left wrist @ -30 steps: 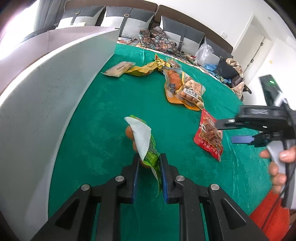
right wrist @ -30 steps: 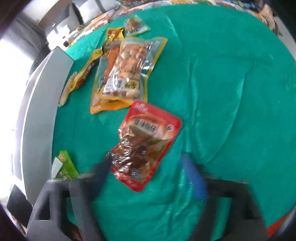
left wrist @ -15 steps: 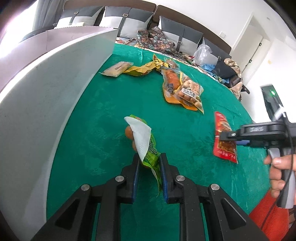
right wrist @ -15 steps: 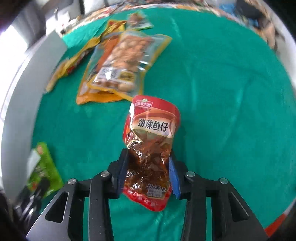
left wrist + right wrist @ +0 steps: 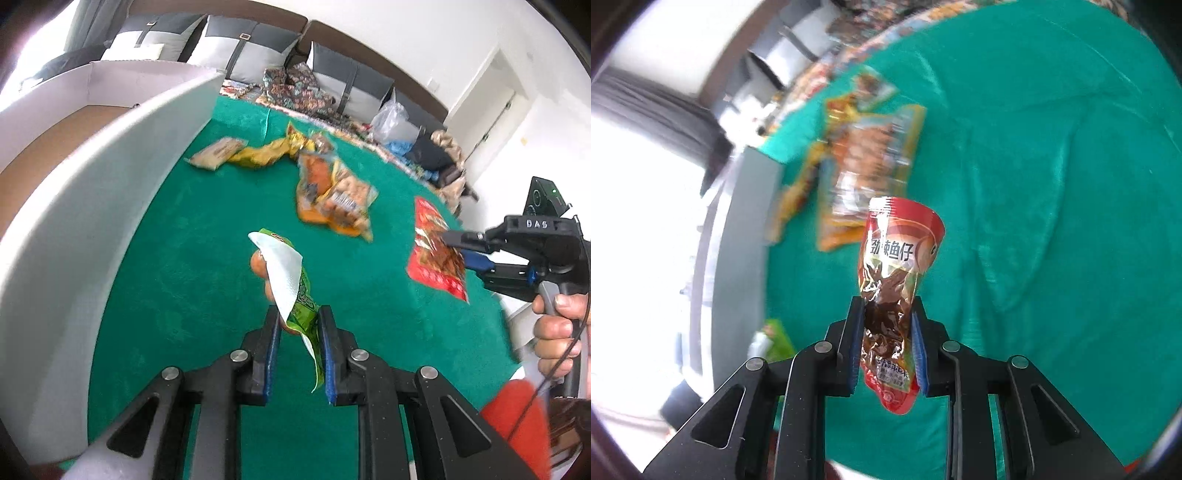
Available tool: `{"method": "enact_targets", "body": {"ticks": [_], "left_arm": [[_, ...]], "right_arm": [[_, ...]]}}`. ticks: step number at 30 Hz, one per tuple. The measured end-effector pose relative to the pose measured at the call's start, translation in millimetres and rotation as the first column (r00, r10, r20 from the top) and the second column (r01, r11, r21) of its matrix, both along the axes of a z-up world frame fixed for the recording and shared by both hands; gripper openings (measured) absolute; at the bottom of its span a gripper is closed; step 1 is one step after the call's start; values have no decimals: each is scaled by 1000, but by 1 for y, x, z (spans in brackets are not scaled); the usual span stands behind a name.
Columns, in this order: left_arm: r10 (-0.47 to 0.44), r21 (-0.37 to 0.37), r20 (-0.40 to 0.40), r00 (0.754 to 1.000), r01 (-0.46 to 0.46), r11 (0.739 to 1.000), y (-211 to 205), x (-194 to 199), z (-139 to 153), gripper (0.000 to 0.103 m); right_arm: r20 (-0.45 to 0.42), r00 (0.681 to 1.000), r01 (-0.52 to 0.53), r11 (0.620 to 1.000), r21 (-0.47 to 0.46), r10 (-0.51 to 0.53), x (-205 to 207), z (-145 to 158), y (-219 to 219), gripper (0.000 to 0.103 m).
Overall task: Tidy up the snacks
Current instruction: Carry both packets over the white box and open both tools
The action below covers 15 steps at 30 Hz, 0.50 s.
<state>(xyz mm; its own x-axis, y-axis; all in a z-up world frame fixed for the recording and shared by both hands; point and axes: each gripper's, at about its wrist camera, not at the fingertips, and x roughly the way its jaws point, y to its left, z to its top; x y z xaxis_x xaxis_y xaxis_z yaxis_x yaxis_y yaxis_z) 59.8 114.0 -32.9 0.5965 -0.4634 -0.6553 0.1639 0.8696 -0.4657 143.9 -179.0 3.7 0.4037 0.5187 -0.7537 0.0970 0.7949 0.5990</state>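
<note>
On the left stands the tall white box (image 5: pixel 92 206), its brown inside showing over the wall, and that looks like the place both packets are bound for. The left hand-held gripper (image 5: pixel 297 325) is clamped narrow on a green snack packet (image 5: pixel 295 291), held up clear of the green cloth (image 5: pixel 207 258) on the counter. Across to the right, the right hand-held gripper (image 5: pixel 887 321) has its jaws closing on a red fish snack packet (image 5: pixel 897 258), pads pressing its crumpled lower half, the packet lifted off the cloth. The step in hand looks like the carry; next, each packet needs lifting over the box wall before release. More packets (image 5: pixel 332 199) lie loose mid-cloth. Behind, a grey sofa (image 5: pixel 258 48), white walls and a door.
</note>
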Motion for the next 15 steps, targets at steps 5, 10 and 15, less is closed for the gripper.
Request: {"method": "enact_targets", "body": {"ticks": [5,10,15], "left_arm": [[93,-122,101,991,-80,989,47,-18,64,19],[296,-45,134,946,-293,955,130,-22,95,19],[487,131,-3,873,-483,866,201,-20,72,77]], "right_arm": [[126,986,-128,977,168,107,8,72,55,24],[227,924,-354,913,200,308,27,125,167,24],[201,843,-528,840,126,500,32,120,292,62]]}}
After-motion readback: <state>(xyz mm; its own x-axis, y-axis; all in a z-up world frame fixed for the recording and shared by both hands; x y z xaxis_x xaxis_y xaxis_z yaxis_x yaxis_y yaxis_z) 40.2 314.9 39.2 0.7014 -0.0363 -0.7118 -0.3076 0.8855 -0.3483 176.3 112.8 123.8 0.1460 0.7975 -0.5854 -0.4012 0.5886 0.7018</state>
